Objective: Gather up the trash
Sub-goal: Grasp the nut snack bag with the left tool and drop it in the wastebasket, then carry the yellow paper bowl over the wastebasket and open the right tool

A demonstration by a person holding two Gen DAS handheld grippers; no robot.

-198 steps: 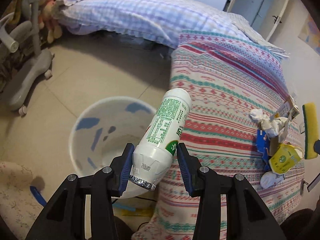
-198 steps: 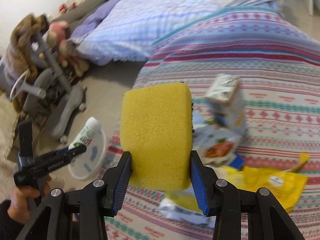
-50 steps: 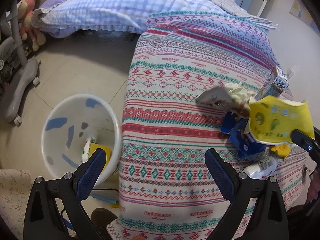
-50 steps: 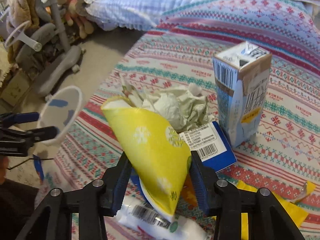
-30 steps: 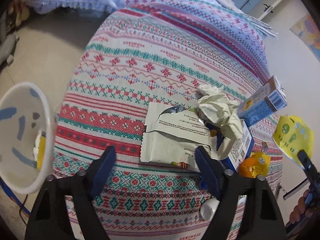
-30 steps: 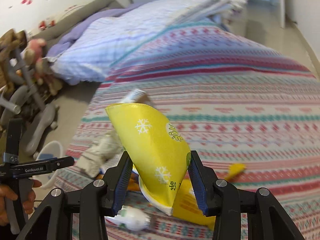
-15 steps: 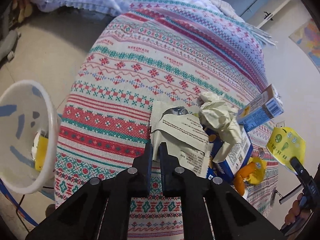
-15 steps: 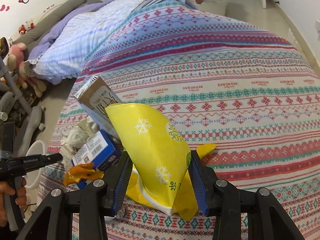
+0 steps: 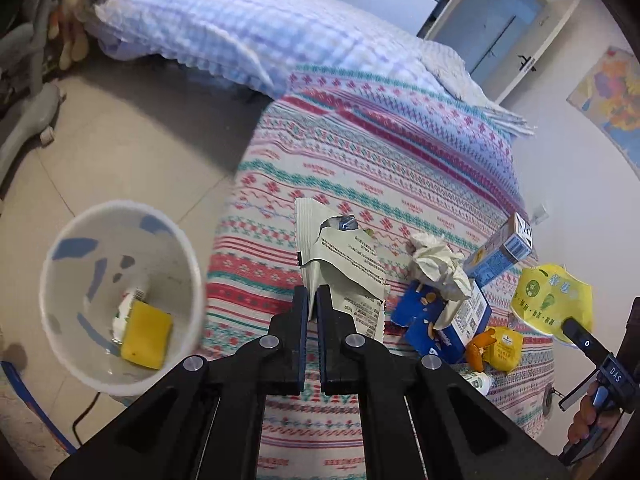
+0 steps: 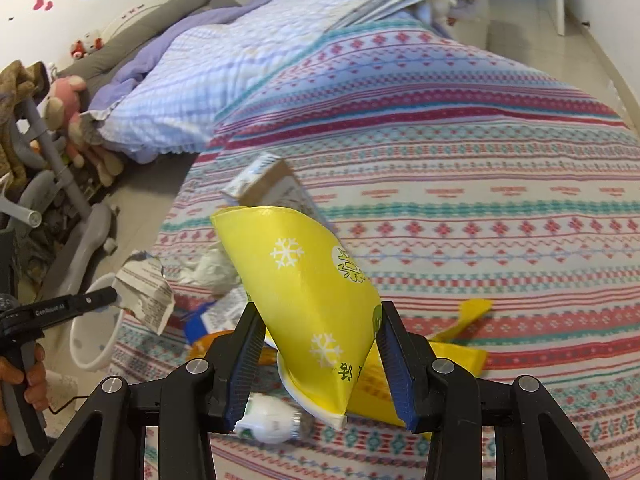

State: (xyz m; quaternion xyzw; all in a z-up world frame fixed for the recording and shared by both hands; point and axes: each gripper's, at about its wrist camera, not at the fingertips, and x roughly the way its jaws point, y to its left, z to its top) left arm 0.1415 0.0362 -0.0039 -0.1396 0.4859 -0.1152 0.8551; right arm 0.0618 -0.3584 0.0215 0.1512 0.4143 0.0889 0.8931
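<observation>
My left gripper (image 9: 313, 294) is shut on a torn pale wrapper (image 9: 340, 256) with printed text, lifted off the patterned bedspread (image 9: 380, 152); the right wrist view shows that wrapper (image 10: 146, 288) hanging from the left gripper (image 10: 114, 294) above the bin. My right gripper (image 10: 320, 356) is shut on a folded yellow bag (image 10: 308, 292) with snowflakes, also seen as the yellow bag (image 9: 552, 296) at the far right. The white bin (image 9: 120, 304) stands on the floor beside the bed and holds a yellow sponge (image 9: 146, 334) and a bottle.
On the bed lie crumpled paper (image 9: 436, 260), a blue box (image 9: 444, 320), a milk carton (image 9: 500, 250), orange and yellow wrappers (image 9: 496, 346) and a small white bottle (image 10: 268, 418). A pillow (image 9: 208, 28) lies at the back. A grey stroller (image 10: 68, 208) and plush toys stand left.
My left gripper closed on the pale wrapper and lifted it from the bedspread toward the bin side. The right gripper kept its hold on the yellow bag and swung slightly.
</observation>
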